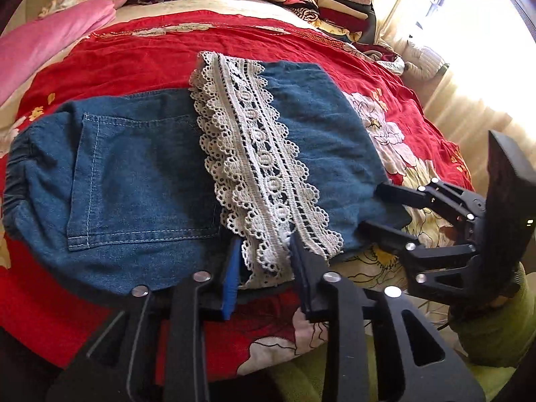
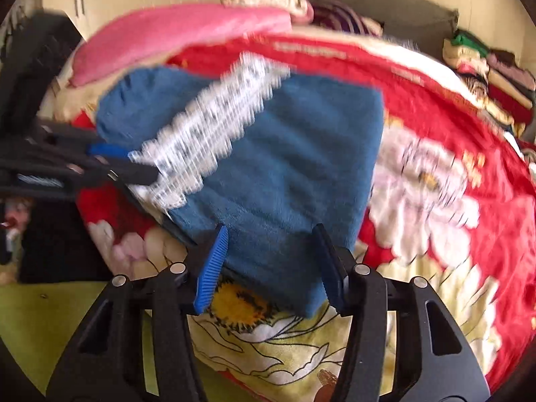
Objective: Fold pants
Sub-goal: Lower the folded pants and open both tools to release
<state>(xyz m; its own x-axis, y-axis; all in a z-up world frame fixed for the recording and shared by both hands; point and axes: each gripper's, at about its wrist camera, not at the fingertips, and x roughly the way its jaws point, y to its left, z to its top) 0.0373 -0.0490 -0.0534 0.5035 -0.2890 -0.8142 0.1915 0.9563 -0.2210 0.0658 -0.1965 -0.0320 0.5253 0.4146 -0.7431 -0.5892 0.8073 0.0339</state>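
Note:
Blue denim pants (image 1: 140,174) with a white lace hem (image 1: 254,167) lie folded over on the red floral bedspread (image 1: 134,57). The elastic waistband is at the left and a back pocket faces up. My left gripper (image 1: 266,268) is open, its fingers on either side of the lace end at the near edge. My right gripper (image 1: 372,206) is open at the pants' right fold. In the blurred right wrist view my right gripper (image 2: 271,258) straddles the denim fold (image 2: 281,174), and the left gripper (image 2: 124,160) is at the lace (image 2: 207,120).
A pink blanket (image 1: 43,43) and pillows lie at the bed's far left. A stack of folded clothes (image 1: 321,3) sits at the far right by a bright curtained window (image 1: 452,33). The bed edge is just below the grippers, with a green surface (image 2: 50,318) beyond it.

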